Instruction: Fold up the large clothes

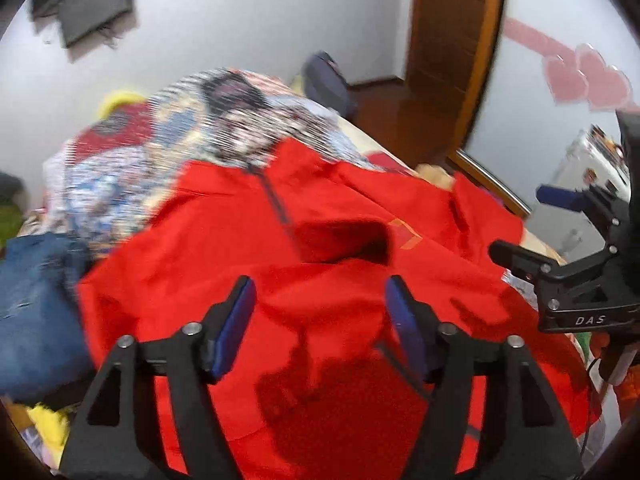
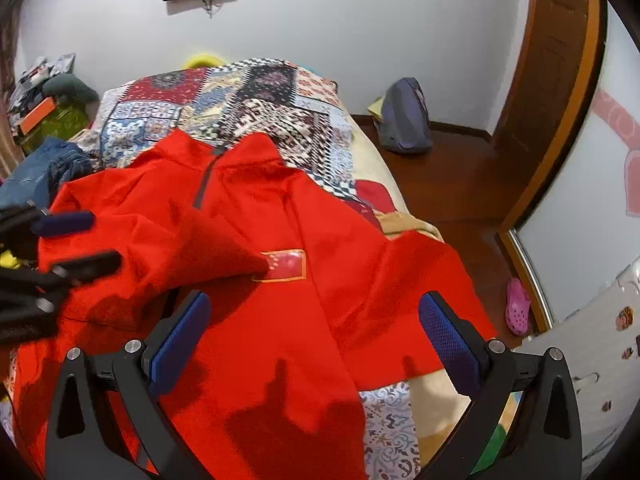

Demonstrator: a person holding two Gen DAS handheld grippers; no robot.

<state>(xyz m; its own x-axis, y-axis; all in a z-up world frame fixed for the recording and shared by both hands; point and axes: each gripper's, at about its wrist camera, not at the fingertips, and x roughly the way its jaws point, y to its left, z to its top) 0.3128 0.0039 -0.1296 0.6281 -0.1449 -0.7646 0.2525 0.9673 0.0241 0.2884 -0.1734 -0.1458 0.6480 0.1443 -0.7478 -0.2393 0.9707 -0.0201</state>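
A large red zip-neck top (image 2: 260,240) lies spread on the bed, collar toward the far end, with a rectangular chest patch (image 2: 286,266). A fold of it lies over the chest area. It also fills the left wrist view (image 1: 320,280). My left gripper (image 1: 322,316) is open and empty, hovering just above the red cloth. It appears at the left edge of the right wrist view (image 2: 80,240), also open. My right gripper (image 2: 314,328) is open and empty above the top's lower part. It shows at the right of the left wrist view (image 1: 520,224).
A patchwork quilt (image 2: 256,96) covers the bed. Blue jeans (image 2: 36,172) lie at the bed's left side, also in the left wrist view (image 1: 32,300). A grey backpack (image 2: 404,120) and a pink clog (image 2: 518,312) sit on the wooden floor at right.
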